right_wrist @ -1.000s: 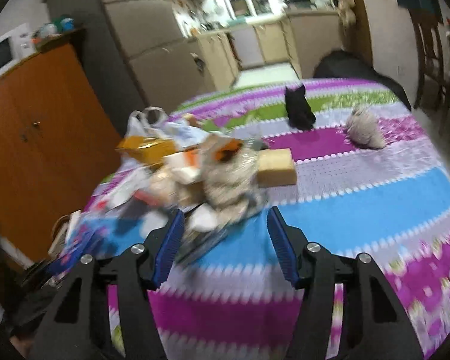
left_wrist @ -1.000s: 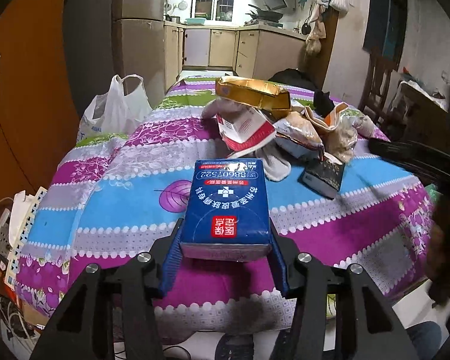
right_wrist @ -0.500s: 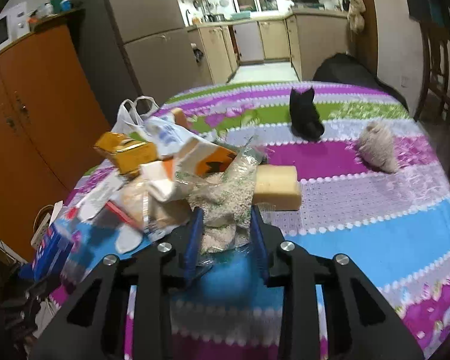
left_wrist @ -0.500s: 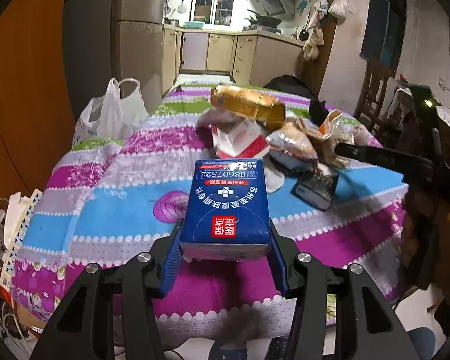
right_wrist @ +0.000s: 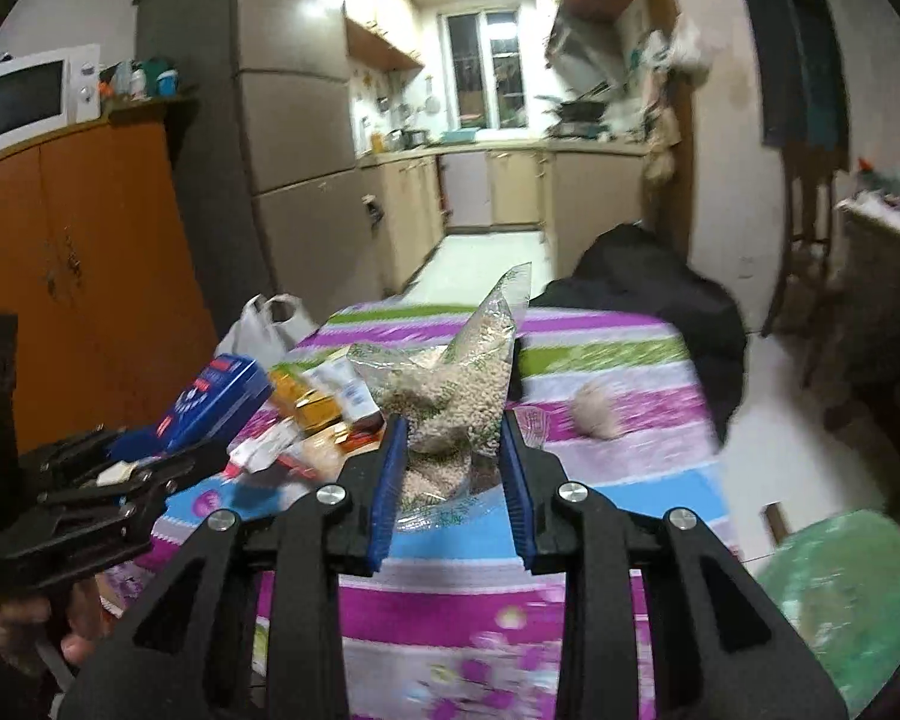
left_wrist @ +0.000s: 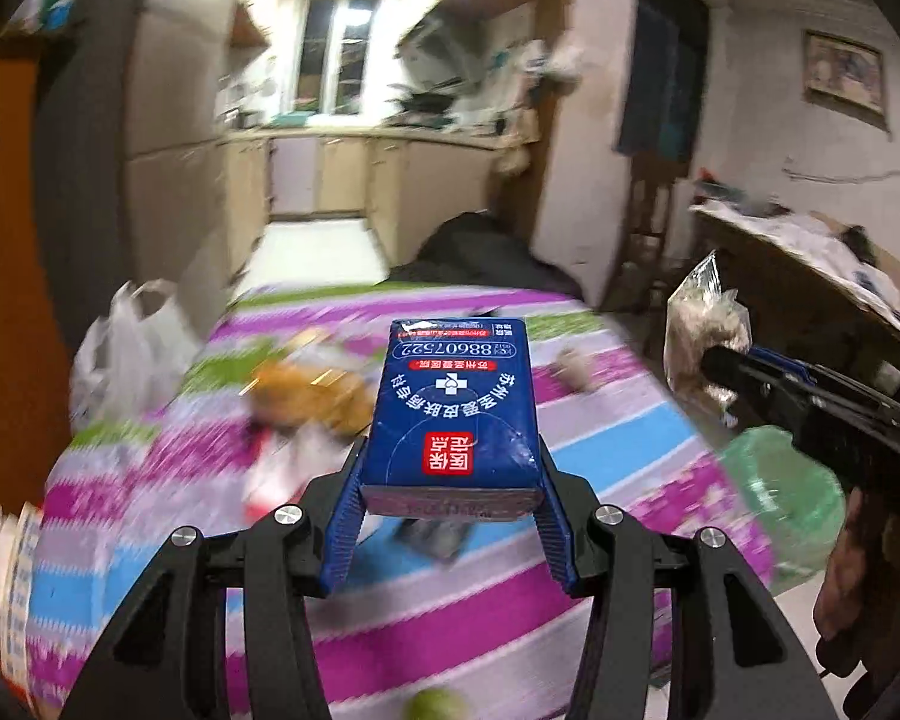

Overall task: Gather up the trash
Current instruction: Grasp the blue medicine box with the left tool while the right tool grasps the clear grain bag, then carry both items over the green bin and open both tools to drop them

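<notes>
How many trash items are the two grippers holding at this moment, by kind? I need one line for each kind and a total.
Blue carton, gripped by the left gripper: 1
Clear bag of pale pellets, gripped by the right gripper: 1
Total held: 2
More trash lies on the table, too blurred to count.

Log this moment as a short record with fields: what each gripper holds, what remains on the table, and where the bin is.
left gripper: shut on blue rectangular cardboard box, lifted off the table
right gripper: shut on clear plastic bag of pale pellets, lifted
table: striped purple, blue and green cloth; yellow box and wrappers pile remains
white plastic carrier bag: at table's far left edge
green bin: below table's right edge
</notes>
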`<state>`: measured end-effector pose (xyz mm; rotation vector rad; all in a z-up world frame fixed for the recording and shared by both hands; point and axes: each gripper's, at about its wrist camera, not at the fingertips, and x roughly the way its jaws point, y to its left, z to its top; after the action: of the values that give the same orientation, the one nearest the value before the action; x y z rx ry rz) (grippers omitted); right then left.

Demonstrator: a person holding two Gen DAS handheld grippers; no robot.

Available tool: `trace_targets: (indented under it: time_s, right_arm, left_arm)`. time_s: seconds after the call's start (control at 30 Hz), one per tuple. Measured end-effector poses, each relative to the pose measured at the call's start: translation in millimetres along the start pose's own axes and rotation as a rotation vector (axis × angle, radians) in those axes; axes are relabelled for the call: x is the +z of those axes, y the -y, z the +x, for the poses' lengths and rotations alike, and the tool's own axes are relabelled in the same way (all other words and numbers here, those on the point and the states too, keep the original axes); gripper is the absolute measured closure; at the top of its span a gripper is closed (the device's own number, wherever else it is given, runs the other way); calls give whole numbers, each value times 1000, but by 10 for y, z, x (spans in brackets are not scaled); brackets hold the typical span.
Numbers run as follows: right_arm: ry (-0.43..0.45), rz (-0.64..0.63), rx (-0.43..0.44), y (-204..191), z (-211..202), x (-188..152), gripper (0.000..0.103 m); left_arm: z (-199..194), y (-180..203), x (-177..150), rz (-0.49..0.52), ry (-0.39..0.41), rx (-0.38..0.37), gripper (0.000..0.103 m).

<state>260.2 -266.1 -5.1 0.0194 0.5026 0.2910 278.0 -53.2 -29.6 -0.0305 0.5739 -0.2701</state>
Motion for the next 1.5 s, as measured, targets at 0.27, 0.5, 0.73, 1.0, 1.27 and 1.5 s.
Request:
trace_targets:
  time_s: [0.27,0.5,0.73,1.0,1.27,1.5]
  right_arm:
    - [36,64,-172,789,-574,175,74]
    - [-43,166,-304,1653,-874,188,74]
    - [-234,265,-379,2438,-911,18,74]
    - [-442,360,-365,2871,-677,-328,74]
    - [-529,422,-355,3236,-565,-711,73]
    - [-538,462,-340,3490,-626,-955,73]
  left_arm:
    - [336,1074,640,103,-12,-167,51]
    - [722,2190,845,207,-105,-321,51]
    - [1327,3183,792,293,-280,-420,51]
    - [1969,4049,458,378,-454,-445,51]
    - [2369,4279,107,426,-582,-434,51]
    - [2642,4471,-113,447,-624,-421,51]
